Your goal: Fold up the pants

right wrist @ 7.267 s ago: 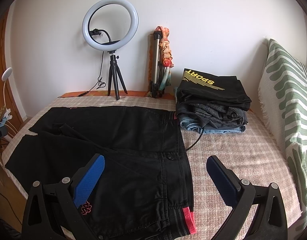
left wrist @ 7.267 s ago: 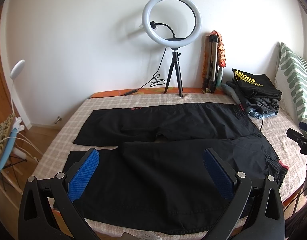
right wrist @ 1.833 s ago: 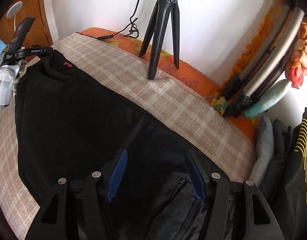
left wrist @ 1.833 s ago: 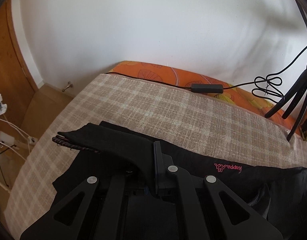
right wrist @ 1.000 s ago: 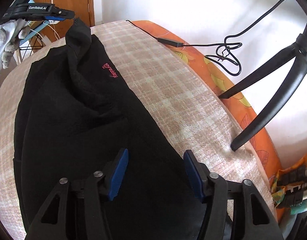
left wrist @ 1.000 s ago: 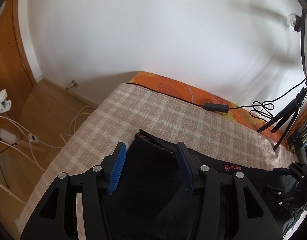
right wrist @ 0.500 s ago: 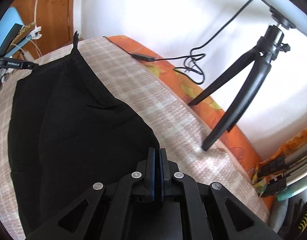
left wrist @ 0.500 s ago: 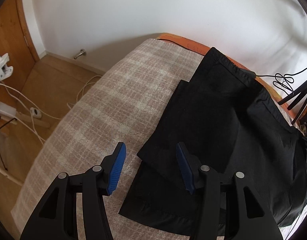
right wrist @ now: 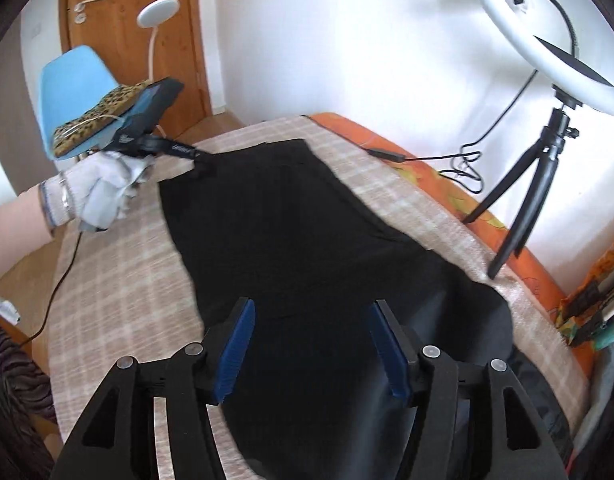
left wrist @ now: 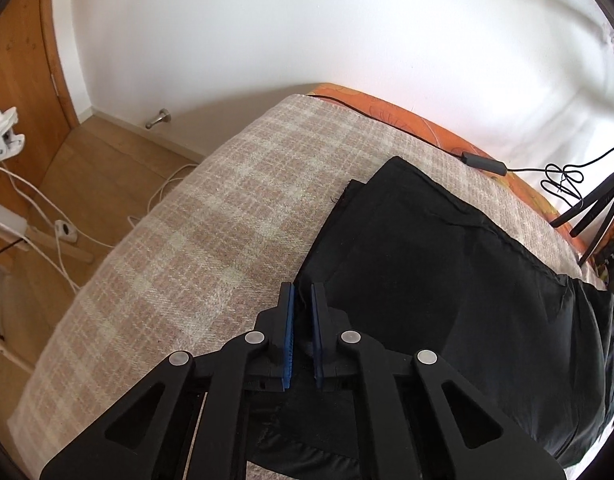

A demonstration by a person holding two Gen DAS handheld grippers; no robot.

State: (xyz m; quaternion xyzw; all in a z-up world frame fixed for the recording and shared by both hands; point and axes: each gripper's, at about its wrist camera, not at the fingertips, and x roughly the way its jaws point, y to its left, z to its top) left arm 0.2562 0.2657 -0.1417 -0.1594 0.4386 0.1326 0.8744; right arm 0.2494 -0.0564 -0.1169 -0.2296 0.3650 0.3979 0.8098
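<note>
The black pants (left wrist: 447, 280) lie on the plaid bed cover, one leg folded over the other. My left gripper (left wrist: 302, 300) is nearly shut at the hem edge of the legs, with black cloth between its blue pads (left wrist: 287, 328). In the right wrist view the pants (right wrist: 315, 248) stretch away to the far hem, where the left gripper (right wrist: 203, 158) and a gloved hand (right wrist: 103, 192) hold the corner. My right gripper (right wrist: 313, 320) is open above the pants' middle and holds nothing.
A ring light on a black tripod (right wrist: 527, 200) stands at the bed's far edge with its cable (right wrist: 427, 158) on the orange sheet. A blue chair (right wrist: 75, 88) and a wooden door (right wrist: 127, 40) are on the left. White cables (left wrist: 47, 220) lie on the floor.
My left gripper has closed from open onto the hem edge of the legs. My right gripper has opened, let go of the cloth and drawn back.
</note>
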